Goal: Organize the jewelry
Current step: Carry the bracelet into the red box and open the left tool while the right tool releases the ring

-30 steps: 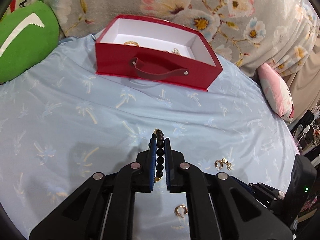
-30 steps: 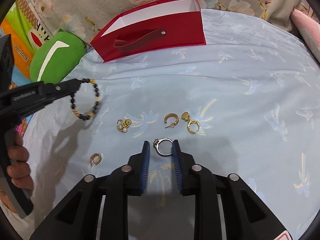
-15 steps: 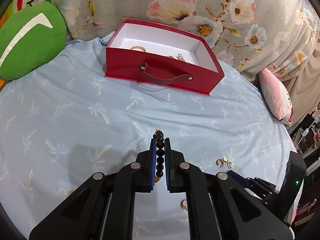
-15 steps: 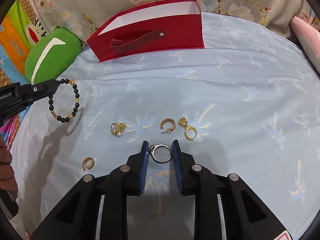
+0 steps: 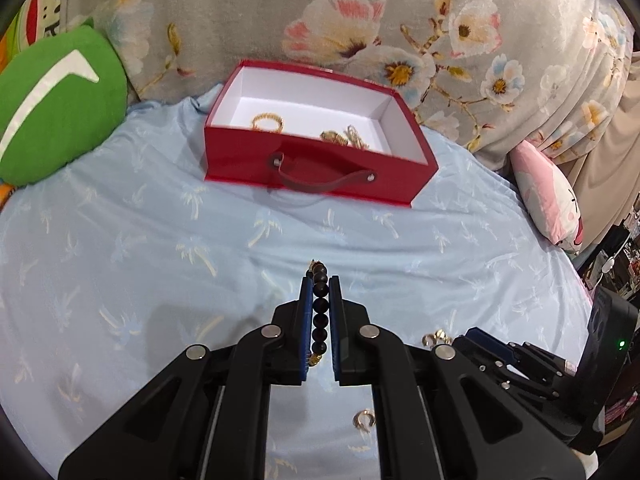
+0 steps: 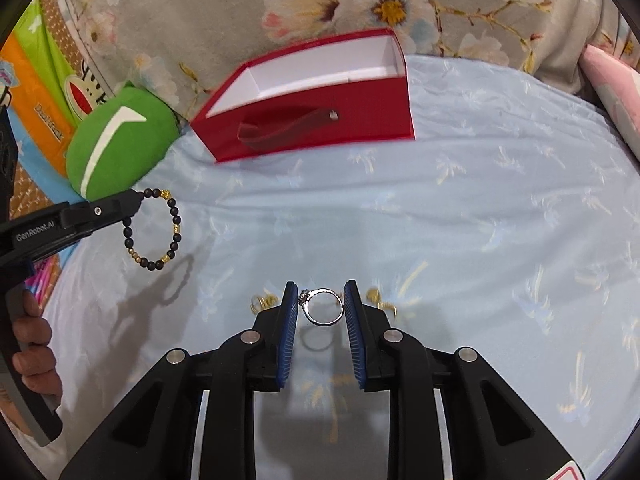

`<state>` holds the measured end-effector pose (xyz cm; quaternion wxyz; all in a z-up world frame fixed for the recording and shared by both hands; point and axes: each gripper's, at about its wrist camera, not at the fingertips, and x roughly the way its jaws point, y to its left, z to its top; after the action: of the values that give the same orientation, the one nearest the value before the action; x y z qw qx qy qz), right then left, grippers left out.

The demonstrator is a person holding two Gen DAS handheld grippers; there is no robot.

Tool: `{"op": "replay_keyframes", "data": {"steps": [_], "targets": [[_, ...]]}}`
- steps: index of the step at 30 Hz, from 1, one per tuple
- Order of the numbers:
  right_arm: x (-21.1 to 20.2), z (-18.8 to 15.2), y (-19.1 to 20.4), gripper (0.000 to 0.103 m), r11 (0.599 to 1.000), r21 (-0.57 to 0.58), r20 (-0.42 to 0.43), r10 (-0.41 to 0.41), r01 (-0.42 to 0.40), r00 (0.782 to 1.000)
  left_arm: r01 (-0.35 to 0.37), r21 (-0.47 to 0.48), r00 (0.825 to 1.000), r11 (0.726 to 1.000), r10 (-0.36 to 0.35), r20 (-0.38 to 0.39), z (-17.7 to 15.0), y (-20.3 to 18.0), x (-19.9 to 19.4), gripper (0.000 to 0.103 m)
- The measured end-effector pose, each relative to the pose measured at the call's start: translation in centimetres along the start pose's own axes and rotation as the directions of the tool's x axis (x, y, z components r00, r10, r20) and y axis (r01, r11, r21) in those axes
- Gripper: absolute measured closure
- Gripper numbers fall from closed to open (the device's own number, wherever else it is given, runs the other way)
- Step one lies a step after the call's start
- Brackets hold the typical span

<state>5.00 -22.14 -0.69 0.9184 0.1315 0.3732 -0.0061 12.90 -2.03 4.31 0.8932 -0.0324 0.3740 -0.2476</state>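
Note:
My left gripper (image 5: 320, 284) is shut on a black-and-gold bead bracelet (image 5: 320, 312), held above the blue bedsheet; the bracelet also hangs in the right wrist view (image 6: 154, 236). My right gripper (image 6: 322, 300) is shut on a silver ring (image 6: 323, 307), lifted off the sheet. The open red box (image 5: 316, 168) with a white inside stands at the back and holds gold pieces (image 5: 267, 122); it also shows in the right wrist view (image 6: 320, 120). Gold earrings lie on the sheet (image 5: 364, 418), (image 5: 436, 336), (image 6: 262, 302), (image 6: 378, 296).
A green cushion (image 5: 56, 108) lies at the back left, a pink cushion (image 5: 548, 196) at the right. A floral blanket (image 5: 360, 20) rises behind the box. The blue sheet (image 5: 160, 240) spreads between me and the box.
Both grippers have risen and moved toward the red box. The ring has left the sheet in my right gripper. The bracelet stays held in my left gripper.

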Motion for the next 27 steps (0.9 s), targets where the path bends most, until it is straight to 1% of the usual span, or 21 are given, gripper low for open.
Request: {"op": "replay_keyframes", "data": {"steps": [5, 8, 11, 12, 15, 16, 20, 23, 25, 27], "targets": [[-1.0, 5.1, 0.6, 0.081, 0.998, -0.050, 0.072, 0.032, -0.028, 0.997, 0.001, 0.038, 0.999, 0.999, -0.003, 0.048, 4.1, -0.3, -0.6, 0.096], [-1.0, 9.1, 0.9, 0.081, 0.996, -0.081, 0.110, 0.052, -0.043, 0.993, -0.026, 0.069, 0.996, 0.997, 0.020, 0.086, 7.1, -0.4, -0.3, 0.096], [0.3, 13.8, 0.9, 0.081, 0.994, -0.100, 0.125, 0.065, -0.053, 0.990, -0.026, 0.090, 0.992, 0.996, 0.015, 0.127, 10.7, -0.4, 0.5, 0.096], [1.0, 15.4, 0.9, 0.081, 0.993, -0.101, 0.124, 0.069, -0.056, 0.990, -0.028, 0.089, 0.990, 0.996, 0.015, 0.142, 12.2, -0.3, 1.0, 0.096], [4.0, 20.0, 0.5, 0.081, 0.993, -0.084, 0.098, 0.094, -0.085, 0.991, -0.005, 0.090, 0.986, 0.996, -0.010, 0.167, 16.3, 0.0, 3.0, 0.096], [5.0, 21.2, 0.5, 0.081, 0.993, -0.080, 0.093, 0.092, -0.084, 0.991, -0.009, 0.096, 0.985, 0.995, -0.007, 0.170, 17.3, 0.1, 3.6, 0.096], [10.1, 26.4, 0.0, 0.081, 0.995, -0.057, 0.065, 0.084, -0.081, 0.994, -0.062, 0.121, 0.980, 0.991, 0.038, 0.196, 21.7, 0.3, 7.4, 0.096], [14.0, 29.3, -0.5, 0.081, 0.997, -0.030, 0.044, 0.077, -0.076, 0.996, -0.083, 0.120, 0.978, 0.989, 0.058, 0.200, 24.3, 1.0, 10.8, 0.096], [16.2, 30.5, -1.3, 0.081, 0.998, -0.019, 0.029, 0.061, -0.060, 0.998, -0.108, 0.120, 0.977, 0.987, 0.083, 0.196, 25.9, 1.6, 13.1, 0.096], [18.0, 31.3, -1.7, 0.081, 0.999, -0.023, 0.017, 0.036, -0.035, 0.999, -0.138, 0.116, 0.978, 0.984, 0.117, 0.173, 27.2, 2.4, 15.7, 0.096]]}}
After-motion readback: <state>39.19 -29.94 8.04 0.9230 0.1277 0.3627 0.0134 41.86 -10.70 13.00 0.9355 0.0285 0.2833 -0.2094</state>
